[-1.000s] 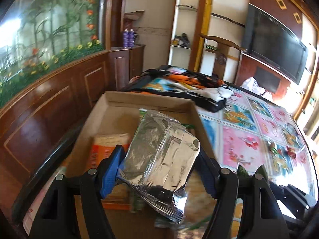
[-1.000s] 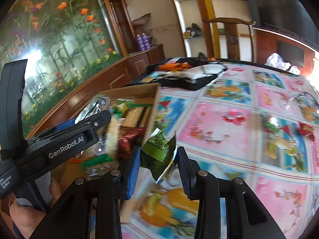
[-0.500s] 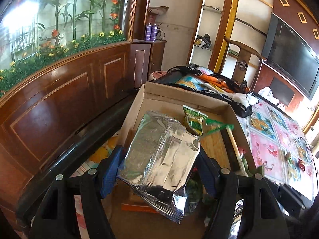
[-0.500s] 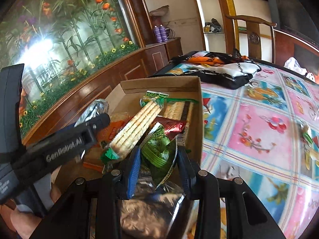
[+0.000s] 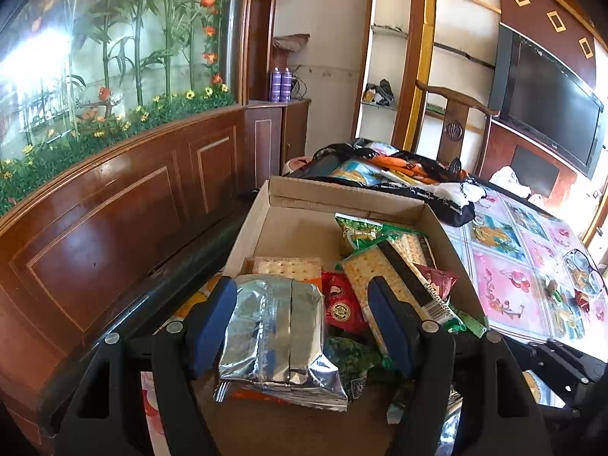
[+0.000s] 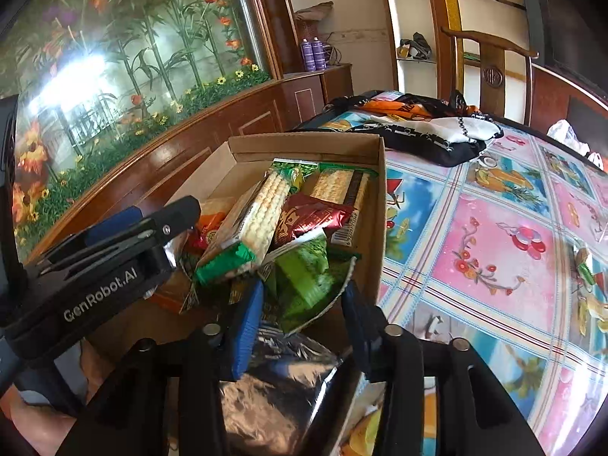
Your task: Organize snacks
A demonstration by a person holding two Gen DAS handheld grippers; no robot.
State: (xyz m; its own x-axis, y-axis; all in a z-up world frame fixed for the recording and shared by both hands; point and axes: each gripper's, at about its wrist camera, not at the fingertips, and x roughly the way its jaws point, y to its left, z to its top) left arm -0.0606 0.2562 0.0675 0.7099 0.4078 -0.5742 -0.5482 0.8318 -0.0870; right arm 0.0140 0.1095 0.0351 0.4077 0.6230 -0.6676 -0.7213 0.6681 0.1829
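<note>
Before you the cardboard box (image 5: 344, 193) sits on the table (image 6: 494, 228), hard by its left edge. Cracker packs (image 6: 258, 212) lean across the heap of snacks inside; the foil pack (image 5: 273, 334) lies at the near left. Behind the box lies a bag (image 6: 425, 133), perhaps touching it

Table (image 6: 494, 235), colourful patterned cloth: cardboard box (image 6: 374, 228), dark bag (image 6: 425, 136), scattered small wrappers (image 5: 570, 296).
</note>
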